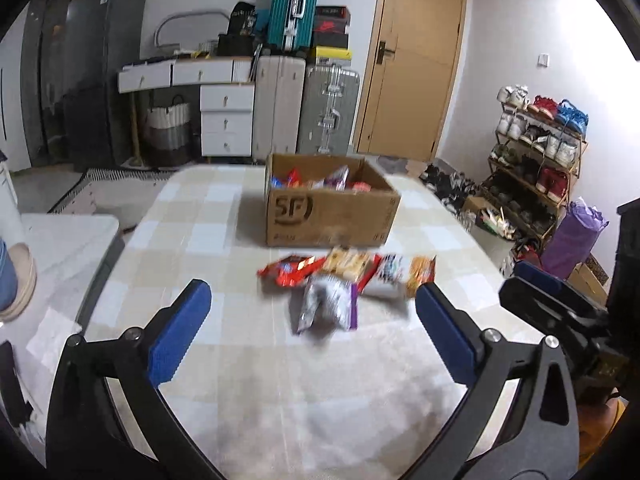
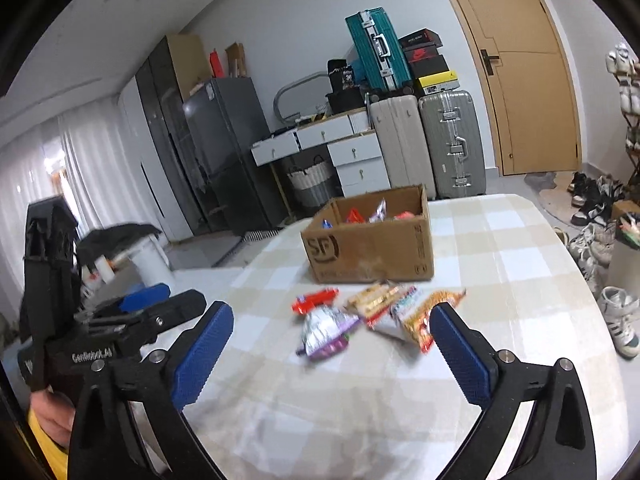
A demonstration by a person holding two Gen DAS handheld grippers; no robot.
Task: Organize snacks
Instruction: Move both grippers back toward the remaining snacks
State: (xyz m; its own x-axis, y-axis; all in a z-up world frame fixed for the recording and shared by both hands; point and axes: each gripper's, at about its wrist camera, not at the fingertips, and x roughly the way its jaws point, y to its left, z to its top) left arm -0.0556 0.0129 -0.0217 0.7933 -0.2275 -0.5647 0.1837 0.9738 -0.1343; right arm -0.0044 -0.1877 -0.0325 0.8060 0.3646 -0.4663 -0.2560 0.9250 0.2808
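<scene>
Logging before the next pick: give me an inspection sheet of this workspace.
Surface: table under a checked cloth.
Job's things: open cardboard box partly filled with snacks; loose snack packets lying in front of it.
Clutter: nothing seen on the cloth.
Grippers: left gripper and right gripper both open, empty, short of the packets.
Cables: nothing seen.
Surroundings: suitcases, door, shoe rack.

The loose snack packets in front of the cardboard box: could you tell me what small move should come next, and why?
Probably ease the left gripper forward onto the silver-purple packet. It lies nearest, the jaws stand open and empty, and the cardboard box behind already holds snacks.
</scene>
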